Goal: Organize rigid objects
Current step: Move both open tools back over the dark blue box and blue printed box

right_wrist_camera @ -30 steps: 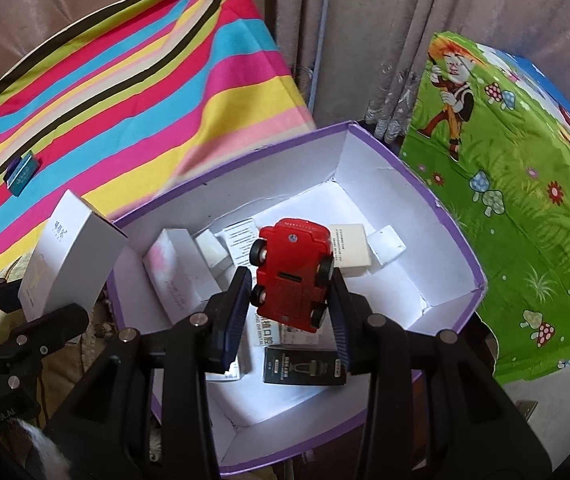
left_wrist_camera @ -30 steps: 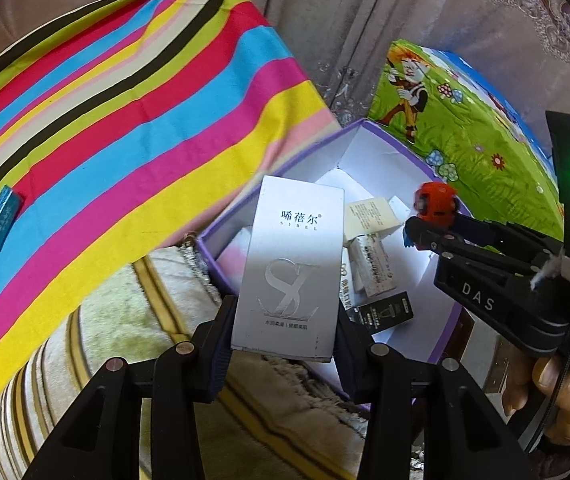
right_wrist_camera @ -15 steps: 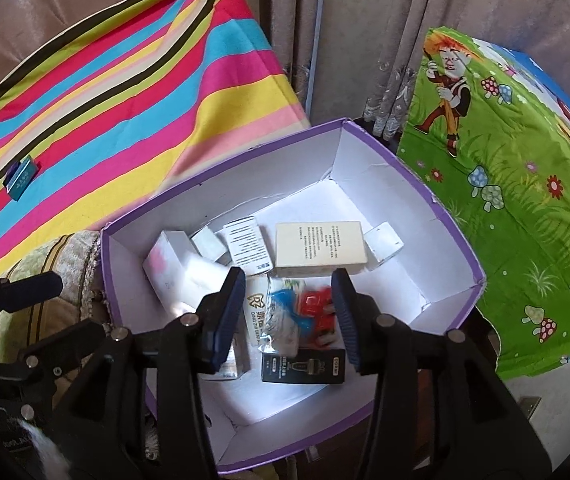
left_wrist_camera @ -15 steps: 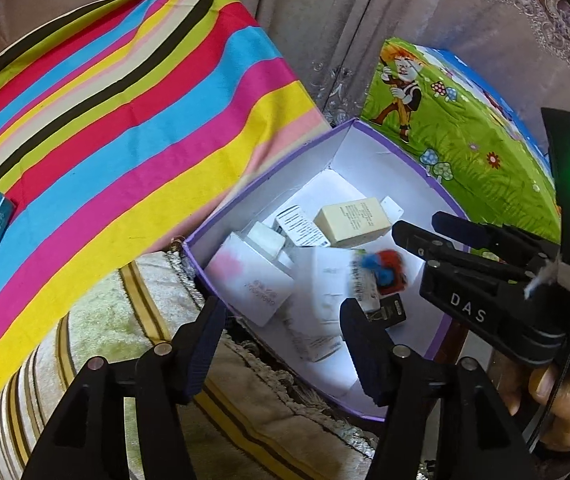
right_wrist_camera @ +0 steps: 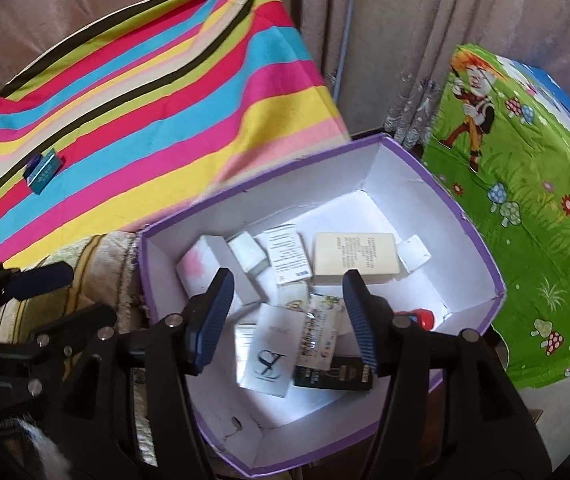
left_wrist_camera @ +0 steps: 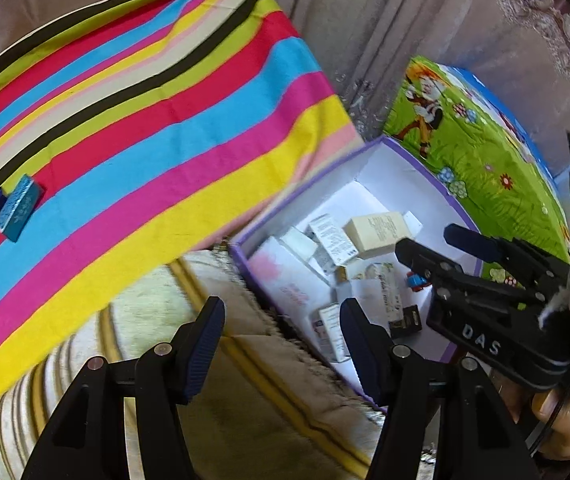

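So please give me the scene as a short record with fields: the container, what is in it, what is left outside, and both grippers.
container: purple box, open, white inside
contents: white cartons, cream box, black box, red toy car
left outside: blue box on striped cloth
left gripper: open, empty, beside the box
right gripper: open, empty, jaws just opened, over the box

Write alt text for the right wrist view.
The right claw hangs open and empty over a purple-edged white box holding small cartons, a black carton and a red toy car. A small blue box lies on the striped cloth behind; the left claw shows at left.
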